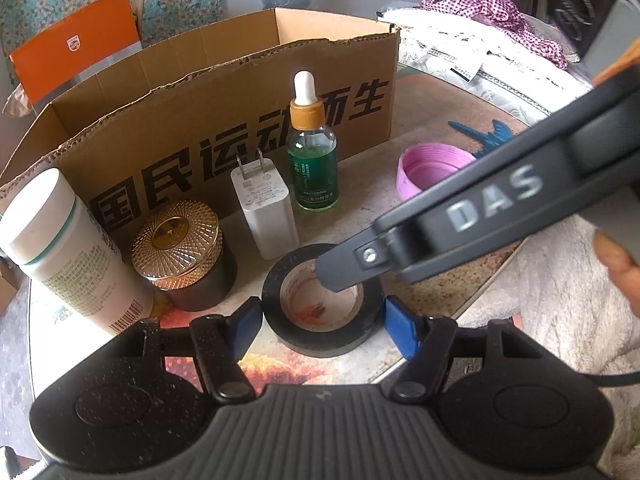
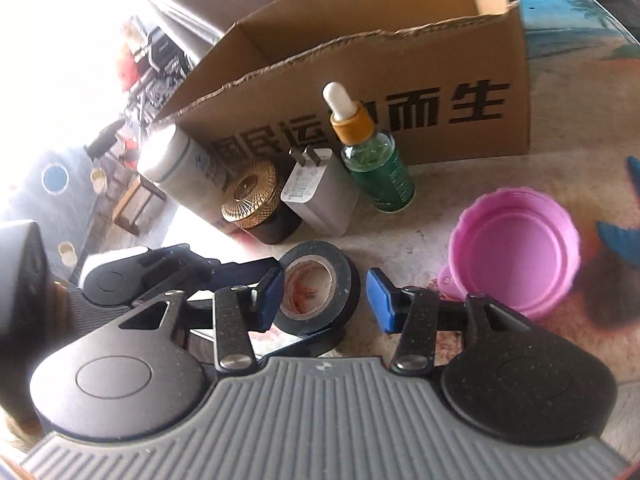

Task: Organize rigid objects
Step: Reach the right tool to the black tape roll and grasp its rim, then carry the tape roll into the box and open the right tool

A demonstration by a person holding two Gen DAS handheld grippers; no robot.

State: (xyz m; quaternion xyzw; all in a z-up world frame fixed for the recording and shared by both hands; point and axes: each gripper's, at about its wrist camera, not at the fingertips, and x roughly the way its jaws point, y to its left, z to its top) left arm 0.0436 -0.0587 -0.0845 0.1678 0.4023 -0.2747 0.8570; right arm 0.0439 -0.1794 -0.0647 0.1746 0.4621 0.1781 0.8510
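Black tape roll, one, lies before one brown cardboard box, apparently untouched between spread left gripper and right gripper.

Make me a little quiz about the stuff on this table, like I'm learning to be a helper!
1. True or false: the black tape roll lies flat between the left claw's blue pads.
2. Which thing stands right beside the green dropper bottle? A) white charger B) a red mug C) a banana
3. Fill in: the pink cup sits on the table, ____ the cardboard box.

Key
1. True; the pads are spread on either side of it, not squeezing.
2. A
3. outside
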